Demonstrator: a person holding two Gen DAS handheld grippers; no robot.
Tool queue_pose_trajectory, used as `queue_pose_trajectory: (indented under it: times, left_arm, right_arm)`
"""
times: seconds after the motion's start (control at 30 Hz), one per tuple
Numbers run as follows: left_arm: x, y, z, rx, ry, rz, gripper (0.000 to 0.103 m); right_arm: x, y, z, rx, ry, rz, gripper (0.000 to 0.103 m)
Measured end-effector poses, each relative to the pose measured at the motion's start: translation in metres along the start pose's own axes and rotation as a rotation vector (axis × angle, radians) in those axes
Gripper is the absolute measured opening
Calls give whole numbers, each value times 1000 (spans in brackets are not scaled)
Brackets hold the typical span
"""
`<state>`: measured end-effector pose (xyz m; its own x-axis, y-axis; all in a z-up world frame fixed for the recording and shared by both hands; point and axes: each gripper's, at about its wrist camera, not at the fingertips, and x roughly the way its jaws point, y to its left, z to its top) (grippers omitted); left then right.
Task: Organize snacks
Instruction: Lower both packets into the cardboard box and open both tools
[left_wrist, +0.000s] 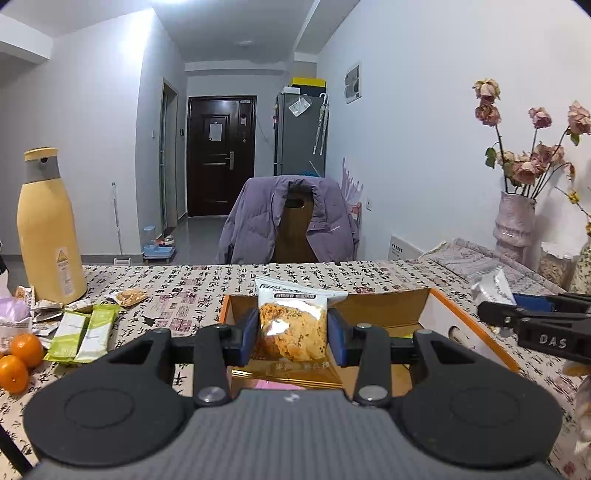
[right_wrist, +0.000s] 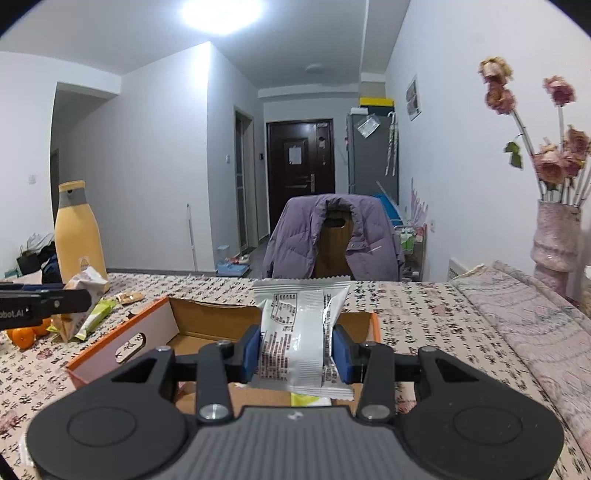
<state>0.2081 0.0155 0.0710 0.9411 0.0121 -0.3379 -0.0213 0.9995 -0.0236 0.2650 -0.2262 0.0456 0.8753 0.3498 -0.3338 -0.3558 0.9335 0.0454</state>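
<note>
My left gripper (left_wrist: 291, 334) is shut on a clear-fronted snack packet (left_wrist: 293, 325) showing a golden cake, held above the orange-rimmed cardboard box (left_wrist: 476, 325). My right gripper (right_wrist: 295, 352) is shut on a white snack packet (right_wrist: 301, 332), its printed back toward the camera, over the same box (right_wrist: 122, 343). In the left wrist view the right gripper (left_wrist: 491, 308) reaches in from the right with its white packet (left_wrist: 491, 284). In the right wrist view the left gripper (right_wrist: 79, 297) enters from the left with its packet (right_wrist: 86, 282). Green packets (left_wrist: 83, 332) lie loose on the tablecloth.
A tall yellow bottle (left_wrist: 48, 225) stands at the table's left, with oranges (left_wrist: 20, 356) and torn wrappers (left_wrist: 44, 308) near it. A vase of dried roses (left_wrist: 515, 225) stands at the right on a folded cloth (right_wrist: 524, 314). A chair with a purple jacket (left_wrist: 291, 221) is behind the table.
</note>
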Motion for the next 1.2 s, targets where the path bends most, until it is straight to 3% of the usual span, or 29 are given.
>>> queue_pose_trajectory:
  times: [0.2,0.37,0.57,0.63,0.7,0.73,0.77,0.83,0.87,1.2]
  left_arm:
    - [37,0,-2,-27,26,23,40]
    - [53,4,-20,-41,21,30,40]
    - [63,9,-33,-53,61,-18,40]
    - [63,9,-35,-52,64,-29,42]
    - [61,11,-35,-54,59,-30,59]
    - [59,11,-35,-59,50,-28,65]
    - [57,12,-35,-63,38,-24,80]
    - [51,14,-35,-71,6,-13,91]
    - [49,14,-35,-76,-5,-10,103]
    - [44,10,-35,-65,-42,-8,103]
  right_arm:
    - [41,-1,-3,14,53,7,40]
    - [49,-9,-18,40,60,3,40]
    - [52,-6,-24,28,99,8,41]
    - [52,-4,-25,22,108,13,46]
    - [49,-1,-27,16,104,6,51]
    - [47,-1,-27,18,98,6,63]
    - [46,-1,-27,22,91,4,79]
    - [41,-2,-27,30,71,-2,96]
    - [39,-3,-27,35,61,-3,101]
    - [39,-9,-27,57,36,-29,103]
